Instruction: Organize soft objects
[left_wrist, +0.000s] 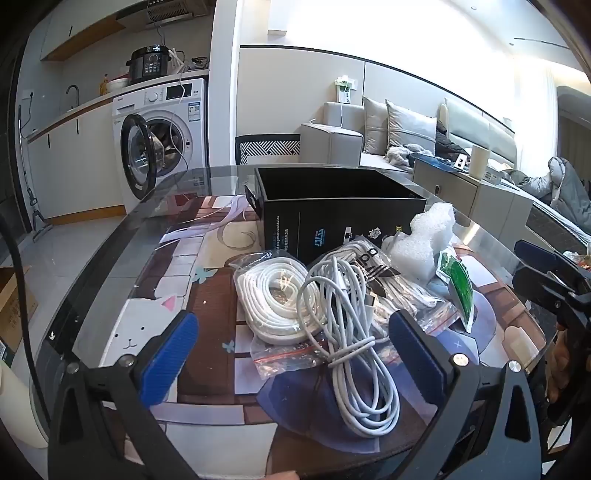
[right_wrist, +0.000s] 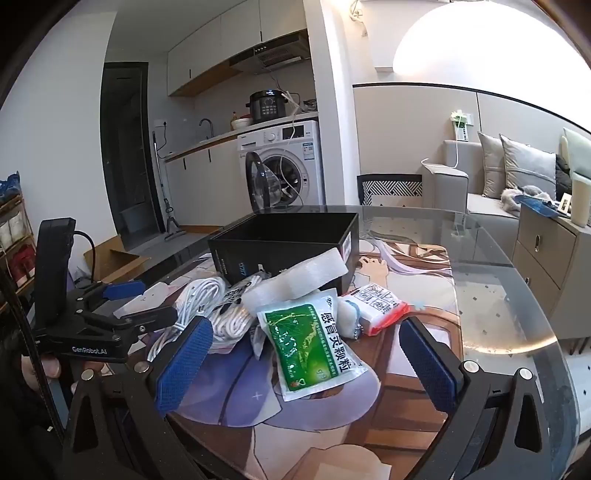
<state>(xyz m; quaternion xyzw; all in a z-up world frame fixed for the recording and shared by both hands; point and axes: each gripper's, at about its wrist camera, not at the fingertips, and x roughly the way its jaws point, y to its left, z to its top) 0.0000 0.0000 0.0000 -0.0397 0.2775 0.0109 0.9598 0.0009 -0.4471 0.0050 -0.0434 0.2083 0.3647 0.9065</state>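
A heap of soft things lies on the glass table (left_wrist: 122, 236), in front of an open black box (left_wrist: 343, 210) that stands upright near the table's middle. The left gripper (left_wrist: 291, 354) hangs over the near edge with its blue-padded fingers (left_wrist: 168, 356) spread wide and nothing pressed between them; a loose coil of white cable (left_wrist: 354, 354) lies in the gap below, resting partly on a bagged white cord (left_wrist: 275, 301) in a clear zip bag. Beyond these, a lump of white foam (left_wrist: 421, 240) leans against the box front, with a green sachet (left_wrist: 460, 288) just beside it. The right gripper (right_wrist: 306, 363) likewise stands wide open and empty above the green sachet, whose near end lies between its pads. A small red-edged packet (right_wrist: 375, 306) and a fluffy white ball (right_wrist: 351, 319) sit just behind the sachet, touching it. The left gripper's body crowds the pile from the left in the right wrist view. A washing machine (right_wrist: 286, 166) with its door ajar and a sofa (right_wrist: 491, 184) stand well beyond the table.
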